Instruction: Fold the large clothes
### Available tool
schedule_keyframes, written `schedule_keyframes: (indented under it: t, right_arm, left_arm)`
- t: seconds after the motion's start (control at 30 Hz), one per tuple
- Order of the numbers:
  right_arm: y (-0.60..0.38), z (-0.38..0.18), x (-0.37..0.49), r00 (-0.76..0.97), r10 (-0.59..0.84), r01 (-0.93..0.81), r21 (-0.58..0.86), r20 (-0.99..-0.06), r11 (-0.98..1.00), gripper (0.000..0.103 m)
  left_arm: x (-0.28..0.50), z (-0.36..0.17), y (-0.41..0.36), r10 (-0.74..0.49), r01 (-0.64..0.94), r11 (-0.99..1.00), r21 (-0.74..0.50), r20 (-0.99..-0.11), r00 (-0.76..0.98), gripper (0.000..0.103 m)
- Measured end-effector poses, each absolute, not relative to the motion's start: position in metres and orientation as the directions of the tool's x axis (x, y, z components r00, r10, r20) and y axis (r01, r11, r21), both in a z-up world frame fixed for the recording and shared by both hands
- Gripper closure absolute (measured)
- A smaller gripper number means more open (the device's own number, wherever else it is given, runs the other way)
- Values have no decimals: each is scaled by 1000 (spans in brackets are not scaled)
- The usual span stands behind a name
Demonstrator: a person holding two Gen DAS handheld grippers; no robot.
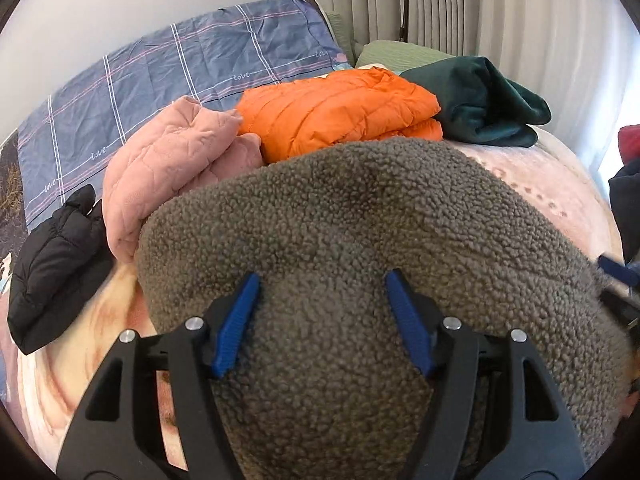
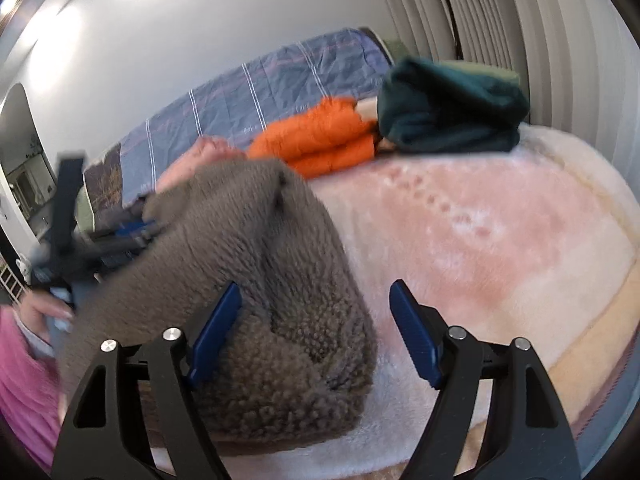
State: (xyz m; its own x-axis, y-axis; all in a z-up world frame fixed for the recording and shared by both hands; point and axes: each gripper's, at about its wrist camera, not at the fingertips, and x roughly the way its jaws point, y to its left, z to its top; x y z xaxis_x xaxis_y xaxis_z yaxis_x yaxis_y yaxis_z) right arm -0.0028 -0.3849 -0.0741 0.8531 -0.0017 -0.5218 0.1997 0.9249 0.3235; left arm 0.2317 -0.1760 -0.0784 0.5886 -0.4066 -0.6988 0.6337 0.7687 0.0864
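We have both claws released: left claw (image 1: 322, 280) over the folded fleece (image 1: 360, 220), right claw (image 2: 316, 288) at its edge. Fleece sits on the bed (image 2: 500, 220).

Soft daylight fills the room, brightest by the curtains (image 1: 460, 4). The fisheye bends everything towards dark corners. In the right wrist view, motion blur smears the grey fleece (image 2: 256, 280) left of the curtains.

Grey-brown fleece (image 1: 360, 240), orange jacket (image 1: 340, 112)

Both wrist views close above bed (image 1: 560, 184), angled down toward wall; share grey fleece (image 1: 360, 220), folded pile.
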Motion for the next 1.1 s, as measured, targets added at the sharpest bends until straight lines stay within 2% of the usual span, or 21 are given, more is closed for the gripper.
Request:
schedule_keyframes:
  t: [0.07,0.13,0.17,0.23,0.27,0.33,0.37,0.43,0.47,0.5,0.53,0.6,0.67,0.73,0.77,0.8,0.93,1.1]
  right_arm:
    - [-378,-54,-7,892,33,137,340,-450,930,41]
    - [-365,-39,-5,918,80,57,330,-388,942,46]
    - [-357,-38,2,917,101,26,309,-386,951,47]
    - [-346,-53,25,878,87,47,265,-471,963,48]
    - [-345,-78,43,825,96,78,281,-556,957,47]
    - [-360,-106,46,834,162,97,430,-527,897,38]
    - [-366,-108,44,833,184,94,461,-522,882,38]
    - [-369,-104,40,831,186,94,463,-524,882,38]
    - [-367,-103,40,828,186,92,456,-529,885,38]
    - [-365,-102,41,825,183,91,445,-534,891,38]
    - [-362,-100,42,823,175,93,431,-541,898,38]
    - [-358,-96,42,819,158,102,410,-552,906,38]
    - [-357,-97,39,822,146,109,404,-550,908,38]
    - [-356,-97,36,826,136,114,398,-547,910,37]
    - [-355,-97,35,827,124,121,390,-549,913,38]
    - [-354,-98,36,822,95,143,366,-561,919,38]
    - [-353,-100,37,827,54,168,338,-559,926,36]
    - [-352,-98,39,834,52,151,318,-550,936,35]
  left_arm:
    - [234,-79,-174,-408,631,771,84,-695,591,35]
    - [233,-77,-170,-408,629,773,86,-692,595,35]
    - [233,-77,-170,-406,628,773,89,-691,598,35]
    - [232,-76,-168,-406,626,775,90,-688,602,35]
    - [232,-76,-167,-410,625,776,85,-685,602,35]
    - [231,-74,-165,-408,621,778,92,-679,611,35]
    - [231,-72,-165,-419,628,774,87,-674,609,35]
    - [228,-60,-171,-437,649,754,100,-661,610,43]
    - [228,-55,-177,-439,655,747,111,-658,612,63]
    - [232,-44,-187,-445,665,738,112,-661,604,78]
    - [235,-37,-193,-454,670,735,100,-661,597,79]
    - [240,-20,-212,-485,694,714,94,-648,587,79]
    - [242,-13,-240,-472,722,668,177,-649,597,79]
    - [252,-33,-269,-441,778,594,206,-725,529,67]
    - [266,-67,-288,-336,791,570,223,-815,472,62]
    - [272,-85,-296,-285,790,568,231,-845,452,62]
    - [270,-96,-309,-243,773,556,305,-830,502,62]
    - [274,-89,-295,-304,770,592,239,-819,487,61]
